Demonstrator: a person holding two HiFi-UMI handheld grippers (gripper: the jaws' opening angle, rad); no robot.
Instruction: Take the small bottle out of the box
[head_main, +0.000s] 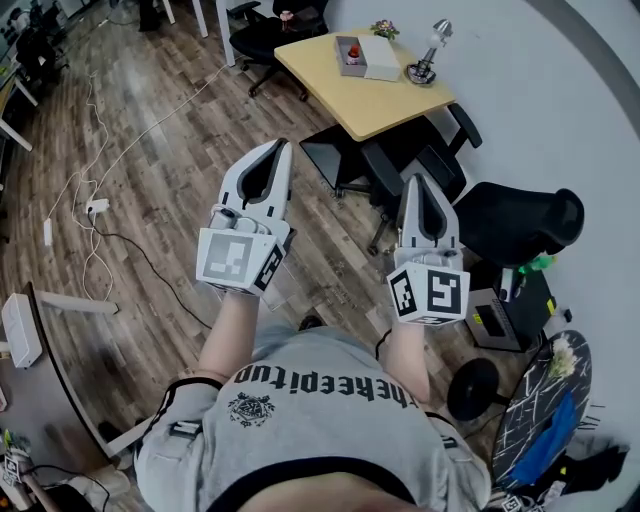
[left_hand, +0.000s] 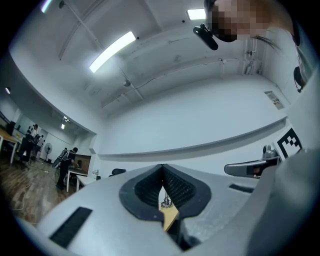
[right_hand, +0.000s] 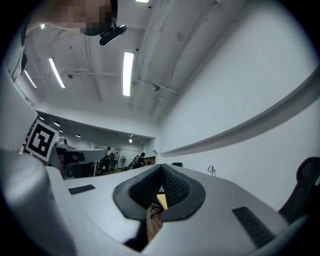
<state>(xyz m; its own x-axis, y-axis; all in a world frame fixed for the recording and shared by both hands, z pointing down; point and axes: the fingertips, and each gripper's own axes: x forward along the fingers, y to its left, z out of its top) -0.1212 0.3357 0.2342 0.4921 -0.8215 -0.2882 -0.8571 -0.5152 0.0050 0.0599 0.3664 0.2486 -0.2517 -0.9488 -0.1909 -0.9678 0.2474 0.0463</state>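
Note:
Far ahead in the head view stands a yellow table (head_main: 380, 100). On it a small grey box (head_main: 344, 58) holds a small bottle (head_main: 353, 51) with a red top. My left gripper (head_main: 283, 148) and right gripper (head_main: 417, 180) are held up in front of my chest, well short of the table, tips pointing toward it. Both are shut with nothing between the jaws. In the left gripper view the left gripper (left_hand: 162, 167) faces a white wall and ceiling. In the right gripper view the right gripper (right_hand: 161, 167) does too.
A white box (head_main: 382, 58), a small plant (head_main: 384, 29) and a desk lamp (head_main: 428, 58) share the table. Black office chairs (head_main: 520, 222) crowd its near side. White cables (head_main: 90, 215) trail over the wooden floor at left. A computer tower (head_main: 500, 315) stands at right.

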